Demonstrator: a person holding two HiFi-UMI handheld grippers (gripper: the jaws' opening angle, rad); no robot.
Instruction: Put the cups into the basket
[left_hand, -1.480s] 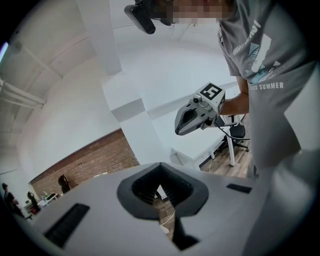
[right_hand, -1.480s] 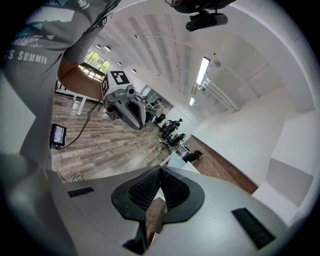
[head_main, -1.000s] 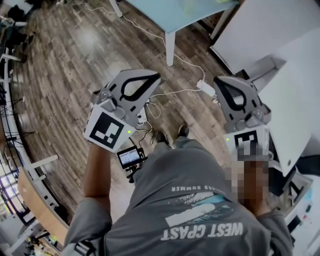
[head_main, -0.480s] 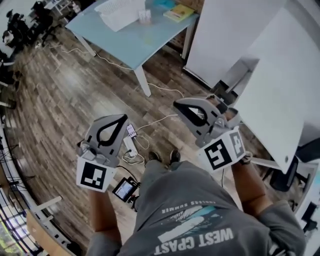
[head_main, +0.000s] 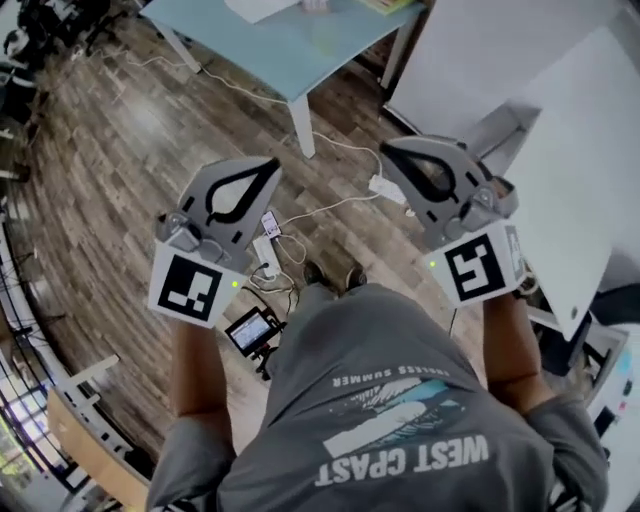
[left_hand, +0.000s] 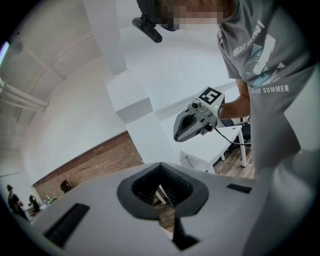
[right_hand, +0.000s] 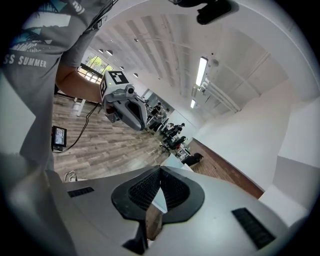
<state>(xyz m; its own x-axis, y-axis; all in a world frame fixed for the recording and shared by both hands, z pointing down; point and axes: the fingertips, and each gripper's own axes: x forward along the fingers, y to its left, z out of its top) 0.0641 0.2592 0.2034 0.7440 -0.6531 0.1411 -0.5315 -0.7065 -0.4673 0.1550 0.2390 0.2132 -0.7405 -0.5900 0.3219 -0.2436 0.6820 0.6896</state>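
Note:
No cup and no basket shows in any view. In the head view my left gripper (head_main: 270, 163) is held in the air over the wooden floor, jaws shut with nothing between them. My right gripper (head_main: 390, 149) hangs level with it at the right, also shut and empty. Both point away from the person's body. In the left gripper view the closed jaw tips (left_hand: 160, 166) meet, and the right gripper (left_hand: 196, 120) floats beyond them. The right gripper view shows its own shut jaws (right_hand: 160, 169) and the left gripper (right_hand: 124, 107) ahead.
A light blue table (head_main: 285, 45) stands at the top of the head view. White table tops (head_main: 575, 190) lie at the right. Cables and a power strip (head_main: 266, 252) trail on the floor, beside a small monitor (head_main: 251, 329) near the person's feet.
The head view has swung about. Since half a second ago both grippers sit higher in frame, the right one further right. Both stay shut and empty.

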